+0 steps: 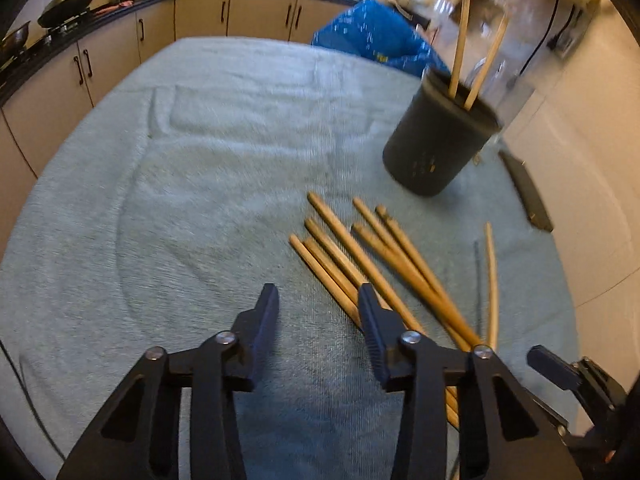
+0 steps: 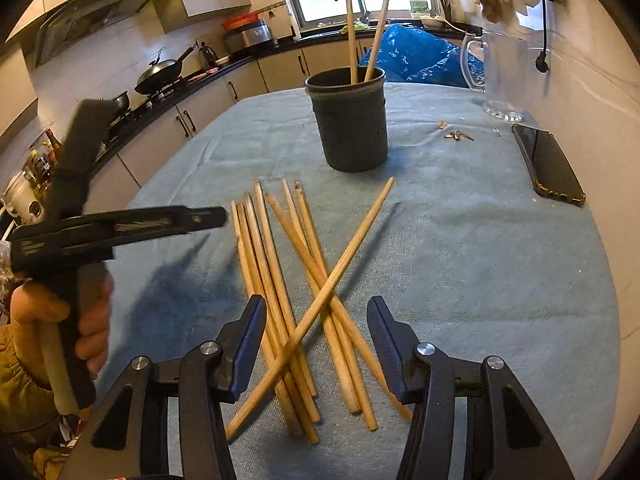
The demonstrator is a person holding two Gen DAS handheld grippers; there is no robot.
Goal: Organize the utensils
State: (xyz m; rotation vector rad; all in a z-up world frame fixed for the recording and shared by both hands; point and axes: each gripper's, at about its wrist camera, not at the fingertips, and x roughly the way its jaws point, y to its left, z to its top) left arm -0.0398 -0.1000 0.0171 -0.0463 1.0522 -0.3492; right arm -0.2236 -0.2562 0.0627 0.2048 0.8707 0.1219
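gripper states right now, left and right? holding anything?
Left gripper: open, empty, beside the loose wooden chopsticks on the light blue towel.
Right gripper: open, holding nothing, jaws either side of the chopsticks.

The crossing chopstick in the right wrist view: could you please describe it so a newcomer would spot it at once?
On the blue-grey towel, in front of the dark cup, lies a pile of wooden chopsticks. One chopstick lies on top, slanting across the others toward the upper right, while the rest run roughly lengthwise.
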